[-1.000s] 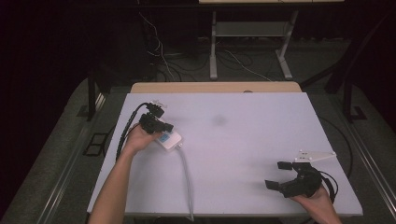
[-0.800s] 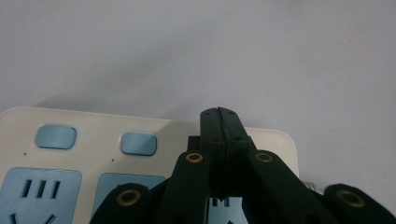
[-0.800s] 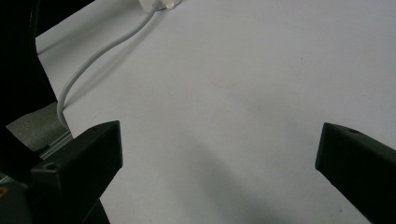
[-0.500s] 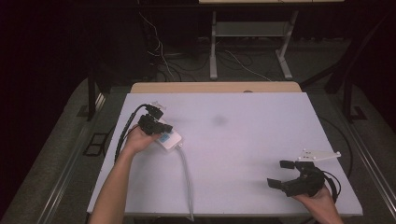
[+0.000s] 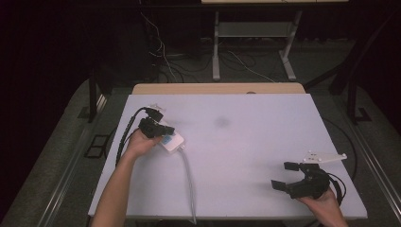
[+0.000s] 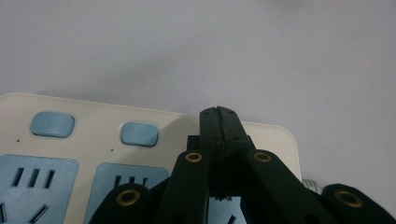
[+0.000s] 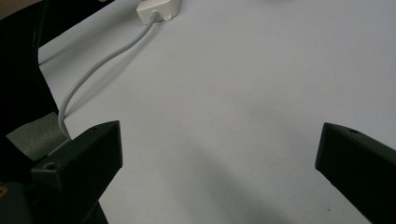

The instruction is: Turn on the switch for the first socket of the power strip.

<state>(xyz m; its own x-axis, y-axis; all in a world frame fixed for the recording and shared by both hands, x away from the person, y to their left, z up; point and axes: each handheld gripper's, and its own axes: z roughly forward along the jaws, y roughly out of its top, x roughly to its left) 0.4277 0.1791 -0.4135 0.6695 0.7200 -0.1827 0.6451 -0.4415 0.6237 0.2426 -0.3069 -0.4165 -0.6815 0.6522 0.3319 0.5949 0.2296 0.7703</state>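
right gripper (image 5: 288, 175): sat nearest, close to the near right corner of the table, held in the person's right hand (image 5: 324, 201); its jaws stood wide apart with nothing between them, pointing left across the bare surface.
room ahead of the right gripper: in the right gripper view the white tabletop ran open and flat between the two jaws, up to the cord and the strip's end.
table (image 5: 265, 142): white top; its near edge lay just below the right hand, its right edge just beyond the gripper's grey plate.
cord (image 5: 189, 179): a grey cord ran from the strip's end toward the near edge and over it, left of centre.
power strip (image 5: 171, 141): lay flat on the left part of the table, well apart from the right gripper, near the left edge.
left gripper (image 6: 219, 114): jaws pressed together, empty, tips over the strip's top face beside the blue switches (image 6: 140, 134), above the sockets.
far edge: a tan board (image 5: 217, 88) bordered the table's far side, with dark floor and cables beyond.
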